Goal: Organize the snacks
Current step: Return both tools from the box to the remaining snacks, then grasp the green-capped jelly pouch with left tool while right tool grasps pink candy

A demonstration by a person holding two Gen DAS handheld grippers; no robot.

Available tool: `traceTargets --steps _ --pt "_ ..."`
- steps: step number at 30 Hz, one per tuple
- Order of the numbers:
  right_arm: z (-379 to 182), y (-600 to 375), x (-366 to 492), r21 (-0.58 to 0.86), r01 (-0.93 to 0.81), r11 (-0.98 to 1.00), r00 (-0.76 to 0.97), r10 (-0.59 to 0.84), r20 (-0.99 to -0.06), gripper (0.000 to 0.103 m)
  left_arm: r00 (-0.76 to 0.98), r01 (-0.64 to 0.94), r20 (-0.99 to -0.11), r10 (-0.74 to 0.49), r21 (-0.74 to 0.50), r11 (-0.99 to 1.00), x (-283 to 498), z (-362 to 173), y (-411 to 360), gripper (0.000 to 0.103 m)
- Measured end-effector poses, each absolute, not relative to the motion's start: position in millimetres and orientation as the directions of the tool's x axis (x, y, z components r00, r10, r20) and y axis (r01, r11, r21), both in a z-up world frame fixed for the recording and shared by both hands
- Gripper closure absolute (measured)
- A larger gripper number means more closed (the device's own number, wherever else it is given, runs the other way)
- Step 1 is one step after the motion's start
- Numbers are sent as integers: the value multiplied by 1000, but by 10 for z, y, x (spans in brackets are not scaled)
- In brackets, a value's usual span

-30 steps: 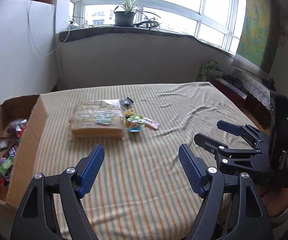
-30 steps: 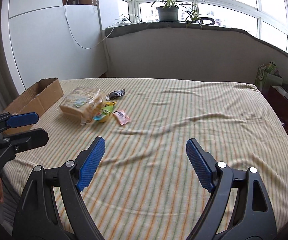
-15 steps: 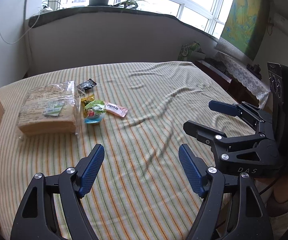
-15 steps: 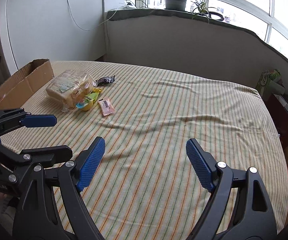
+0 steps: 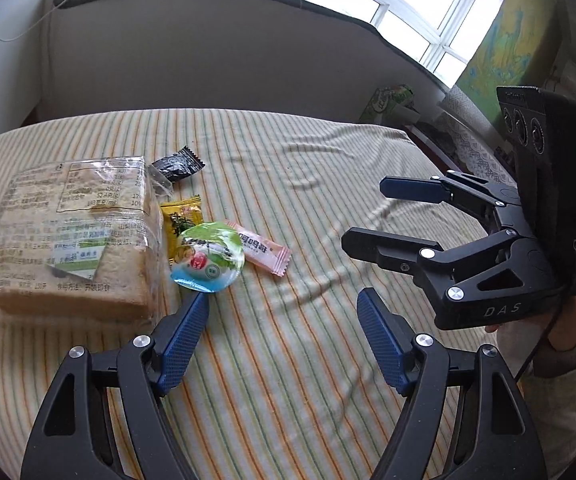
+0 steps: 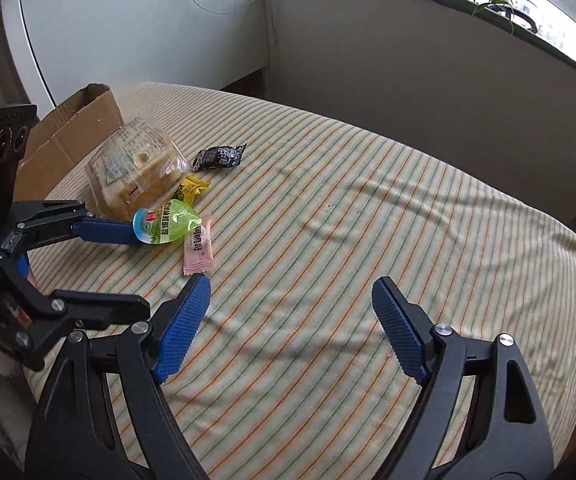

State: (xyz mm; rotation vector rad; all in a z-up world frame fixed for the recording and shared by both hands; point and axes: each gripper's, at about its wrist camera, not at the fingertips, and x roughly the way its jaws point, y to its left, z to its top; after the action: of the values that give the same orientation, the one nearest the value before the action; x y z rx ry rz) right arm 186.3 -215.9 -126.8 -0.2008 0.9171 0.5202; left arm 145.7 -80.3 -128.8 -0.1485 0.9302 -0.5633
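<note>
Snacks not sorted yet: clear-wrapped bread loaf [image 5: 67, 236], green-lidded jelly cup [image 5: 207, 258] and pink candy wrapper [image 5: 265, 252] are seen mid-left on the striped cloth [image 5: 308, 380], brown cardboard box [image 6: 73, 132] upper left. Left gripper [image 5: 283, 340] and right gripper [image 6: 292, 328] are held spread, nothing grabbed.

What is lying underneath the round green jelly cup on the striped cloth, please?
The jelly cup overlaps a yellow packet and one end of a pink wrapper. The parts beneath its lid are hidden.
</note>
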Motion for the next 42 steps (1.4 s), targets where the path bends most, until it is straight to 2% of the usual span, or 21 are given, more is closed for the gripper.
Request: traceTargets --steps 7,12,17,19,20,23,25,26,27,30,36,42 --pt "-1369 -1891 1809 50 -614 788 451 402 -797 18 497 340 -718 -488 -356 870 1555 -1296 -560 27" --pt "-1447 -1631 1832 10 -663 749 428 390 -815 18 519 315 -724 -455 -332 889 1631 -1275 -459 27" --pt "-1473 -1479 1898 6 -680 733 417 393 -820 27 511 404 -717 -474 -286 869 1637 -1195 -656 27" --pt "-1472 -1455 1919 1 -685 729 415 391 -822 30 491 415 -729 -477 -286 864 1682 -1233 -705 31" --pt "-1469 -1439 1938 3 -684 729 414 392 -822 32 486 408 -733 -476 -291 866 1709 -1252 -702 38" --pt "-1453 -1417 1964 -1 -687 726 415 391 -822 45 480 392 -736 -478 -308 867 1792 -1282 -679 53" --pt "-1440 -1397 1952 -2 -693 720 413 395 -821 62 468 392 -728 -501 -337 856 1828 -1288 -665 62" --pt "-1435 -1383 1940 -4 -696 718 411 394 -822 67 471 385 -727 -500 -340 858 1828 -1282 -638 66" --pt "-1426 -1377 1931 -5 -695 719 412 392 -822 80 474 380 -726 -498 -341 860 1819 -1277 -614 71" --pt "-1421 -1385 1917 2 -683 731 413 388 -824 81 475 369 -729 -494 -345 863 1800 -1282 -567 77" --pt "-1385 -1442 1774 7 -651 759 436 382 -815 82 477 370 -721 -502 -354 859 1691 -1250 -538 80" --pt "-1223 -1656 1414 33 -541 840 528 370 -765 81 527 369 -672 -520 -369 853 1462 -1089 -442 80"
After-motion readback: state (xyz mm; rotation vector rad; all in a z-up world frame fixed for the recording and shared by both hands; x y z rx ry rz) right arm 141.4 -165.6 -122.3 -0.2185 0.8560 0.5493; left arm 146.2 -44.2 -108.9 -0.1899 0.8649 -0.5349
